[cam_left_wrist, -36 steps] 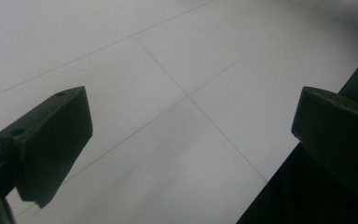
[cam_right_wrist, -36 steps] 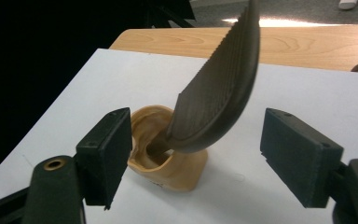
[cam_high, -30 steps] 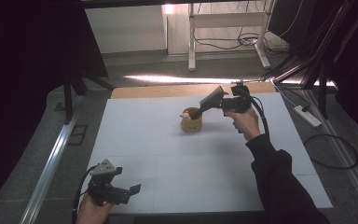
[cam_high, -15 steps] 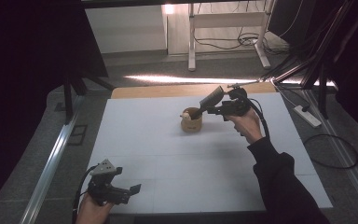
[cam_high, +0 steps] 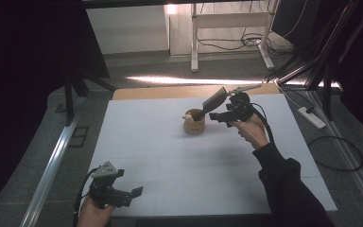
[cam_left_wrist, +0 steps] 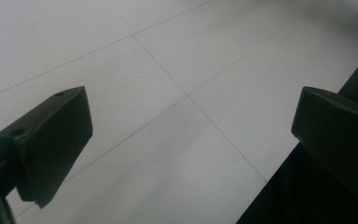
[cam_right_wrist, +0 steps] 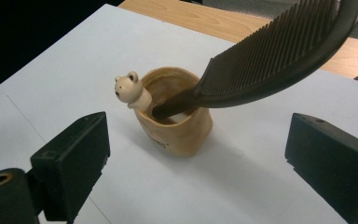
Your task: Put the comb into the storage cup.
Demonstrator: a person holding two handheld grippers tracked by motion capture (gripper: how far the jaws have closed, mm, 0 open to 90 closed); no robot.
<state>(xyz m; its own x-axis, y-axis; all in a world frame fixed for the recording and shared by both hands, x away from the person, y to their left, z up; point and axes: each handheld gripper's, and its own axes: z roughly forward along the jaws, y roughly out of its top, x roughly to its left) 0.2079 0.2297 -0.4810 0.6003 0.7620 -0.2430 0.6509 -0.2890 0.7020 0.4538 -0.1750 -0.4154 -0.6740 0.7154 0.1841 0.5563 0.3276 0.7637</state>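
Now a black comb (cam_right_wrist: 279, 56) stands handle-down in a tan bear-figure cup (cam_right_wrist: 177, 121) at the table's (cam_high: 170, 161) far middle, leaning up toward the far right. Cup lettering is unreadable. The right gripper's (cam_right_wrist: 196, 154) jaws, just opening, stand spread and empty; the left gripper (cam_left_wrist: 191, 135) is also spread.

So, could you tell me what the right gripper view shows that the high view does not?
Right gripper view: the face of the bear figure on the cup rim, fine teeth on the comb, its handle end inside the cup. High view: the left gripper, open at the near table edge, the person's sleeve and a floor cable. Both: the cup on the white table, the comb leaning in it, and the right gripper, whose fingers have just been opening with nothing gripped between them.
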